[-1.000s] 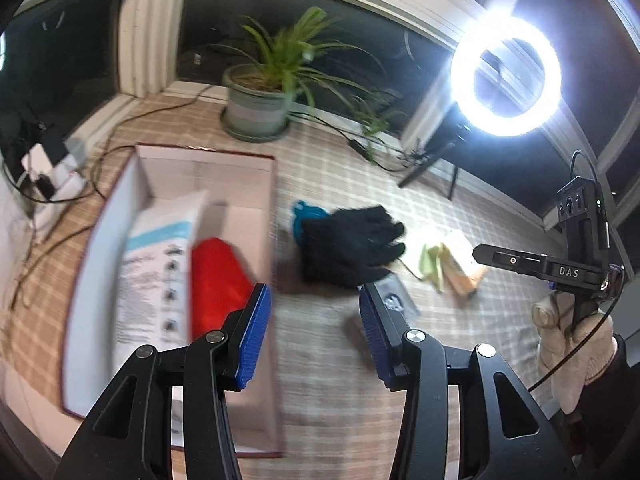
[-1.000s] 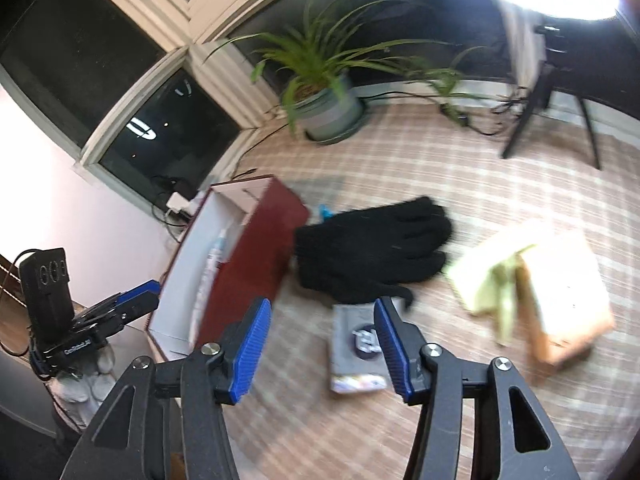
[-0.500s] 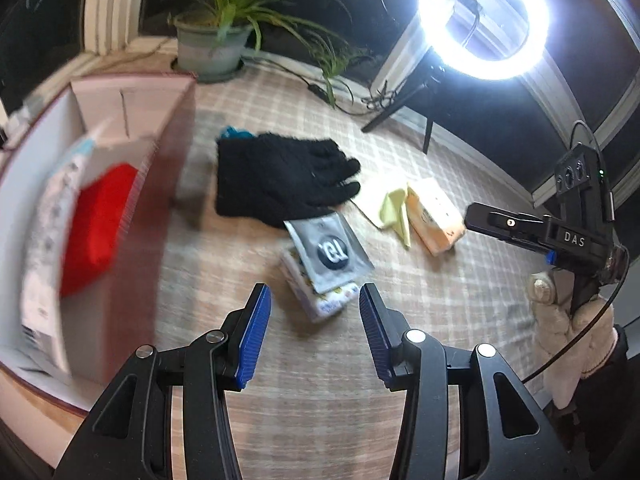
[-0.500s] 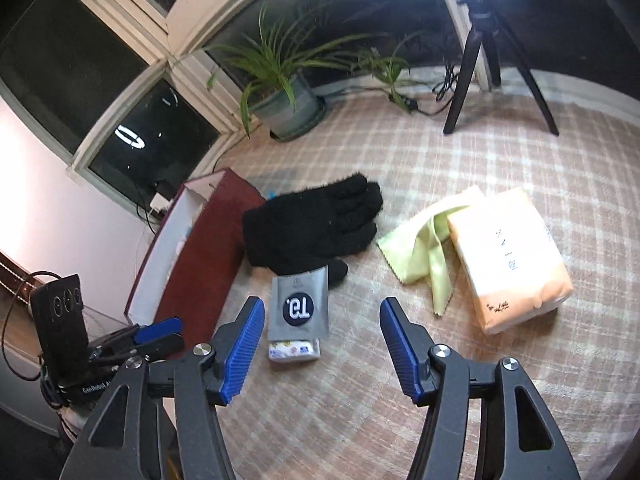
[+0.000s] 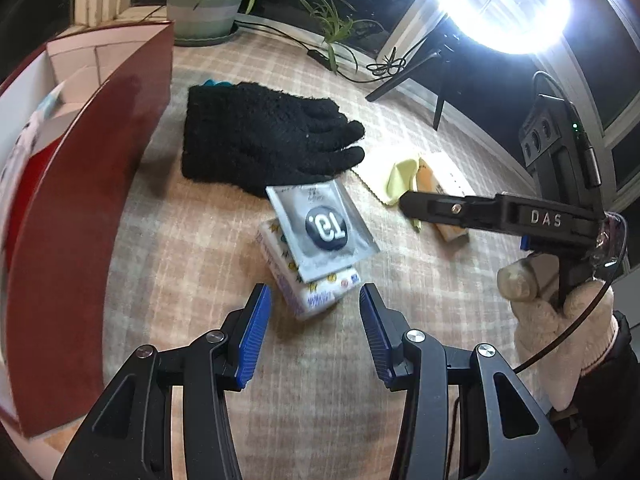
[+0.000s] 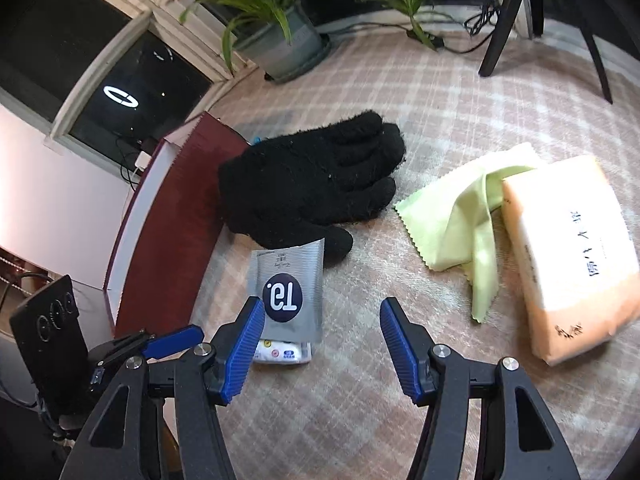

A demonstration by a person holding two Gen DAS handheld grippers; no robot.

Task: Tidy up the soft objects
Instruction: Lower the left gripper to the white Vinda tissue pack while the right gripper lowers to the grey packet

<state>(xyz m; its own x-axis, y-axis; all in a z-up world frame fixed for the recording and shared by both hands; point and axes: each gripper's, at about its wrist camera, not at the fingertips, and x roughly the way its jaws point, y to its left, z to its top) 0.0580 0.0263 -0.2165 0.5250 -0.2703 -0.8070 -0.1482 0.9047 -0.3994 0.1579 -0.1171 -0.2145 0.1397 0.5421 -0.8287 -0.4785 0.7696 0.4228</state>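
A black fuzzy glove (image 5: 264,136) (image 6: 316,176) lies beside the dark red box (image 5: 80,208) (image 6: 168,232). In front of it a grey sachet (image 5: 324,224) (image 6: 290,296) rests on a small white tissue pack (image 5: 308,292) (image 6: 284,354). A light green cloth (image 6: 460,224) (image 5: 404,172) and an orange tissue pack (image 6: 568,256) (image 5: 448,180) lie to the right. My left gripper (image 5: 314,330) is open, just before the white pack. My right gripper (image 6: 322,344) is open, just right of the sachet.
A potted plant (image 5: 204,4) (image 6: 280,36) stands at the back by the window. A ring light (image 5: 504,0) on a tripod (image 6: 520,20) stands at the back right, with cables along the sill. White items show inside the box (image 5: 36,128).
My left gripper has swung right from over the box and come down to the sachet and white pack. My right gripper has come lower and closer to the sachet and cloth.
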